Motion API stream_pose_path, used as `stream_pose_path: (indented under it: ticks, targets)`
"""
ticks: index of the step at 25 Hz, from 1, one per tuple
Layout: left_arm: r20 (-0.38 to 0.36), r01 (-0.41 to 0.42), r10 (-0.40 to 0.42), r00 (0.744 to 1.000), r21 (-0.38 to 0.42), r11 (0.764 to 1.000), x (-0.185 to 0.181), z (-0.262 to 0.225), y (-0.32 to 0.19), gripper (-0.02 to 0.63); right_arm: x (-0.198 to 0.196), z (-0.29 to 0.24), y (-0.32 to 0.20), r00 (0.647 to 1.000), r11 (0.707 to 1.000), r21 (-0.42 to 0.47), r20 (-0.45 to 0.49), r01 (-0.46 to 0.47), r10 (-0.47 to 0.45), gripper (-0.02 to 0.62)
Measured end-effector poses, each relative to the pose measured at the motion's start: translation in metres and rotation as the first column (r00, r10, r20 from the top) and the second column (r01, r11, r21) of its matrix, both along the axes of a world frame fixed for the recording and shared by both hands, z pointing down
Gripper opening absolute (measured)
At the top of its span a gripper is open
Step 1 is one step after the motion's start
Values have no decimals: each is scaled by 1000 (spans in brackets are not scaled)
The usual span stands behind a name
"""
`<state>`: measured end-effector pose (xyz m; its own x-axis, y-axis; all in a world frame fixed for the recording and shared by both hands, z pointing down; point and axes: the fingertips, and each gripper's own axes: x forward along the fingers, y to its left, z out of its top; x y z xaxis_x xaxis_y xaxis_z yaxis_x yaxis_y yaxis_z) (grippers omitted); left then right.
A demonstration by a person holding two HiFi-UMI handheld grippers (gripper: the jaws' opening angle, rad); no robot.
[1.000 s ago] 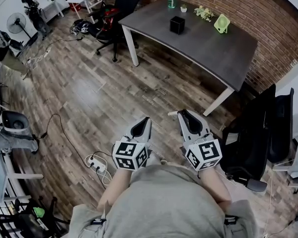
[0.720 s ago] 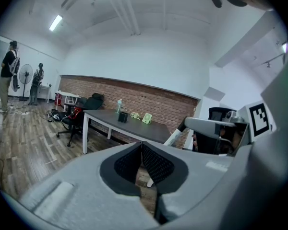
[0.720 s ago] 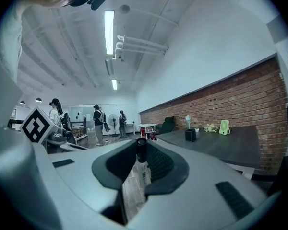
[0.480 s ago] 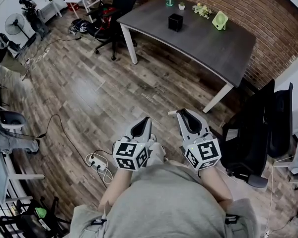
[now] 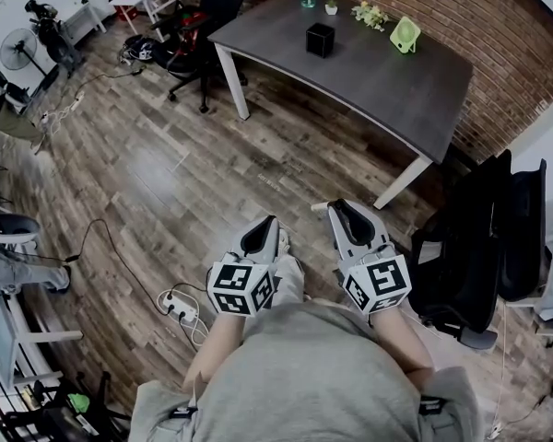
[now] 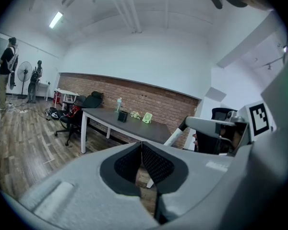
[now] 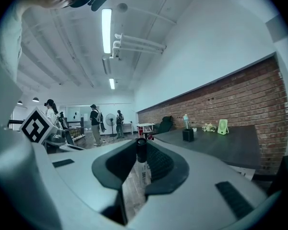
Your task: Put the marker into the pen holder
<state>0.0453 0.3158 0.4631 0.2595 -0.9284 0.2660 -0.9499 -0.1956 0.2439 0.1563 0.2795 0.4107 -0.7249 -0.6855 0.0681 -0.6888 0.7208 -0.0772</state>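
Since earlier the surface [image 5: 387, 81] with the pen holder [image 5: 320, 40] slid slightly up-left in frame; we see right gripper [image 7: 142, 150] clamped on the upright marker [image 7: 142, 169], holder well apart at top centre; left gripper [image 6: 141, 150] clenched, empty

1. Head view: even, soft indoor light; a pale sheen lies on the wooden floor [image 5: 152, 166]; fisheye bends the edges.
2. Left gripper view: a ceiling tube light [image 6: 56, 19] glows; the left gripper [image 6: 141, 144] blurs close to the lens.
3. Right gripper view: ceiling strip lights [image 7: 106, 30] blow out white; cool cast; black round vignette.
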Motion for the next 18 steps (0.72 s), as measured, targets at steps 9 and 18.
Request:
stream_pose_path:
  ticks: [9,18]
  targets:
    - [-8,-7,7,1000,-1,1000,-20,0,-59,20,-20,-2,-59,1000,1000,1,-2,-10,10,66]
    - [-14,-29,28,999,-11,1000,-51,-4,-126,20,-51,-7,-128,999,999,-3,3,-34,35,66]
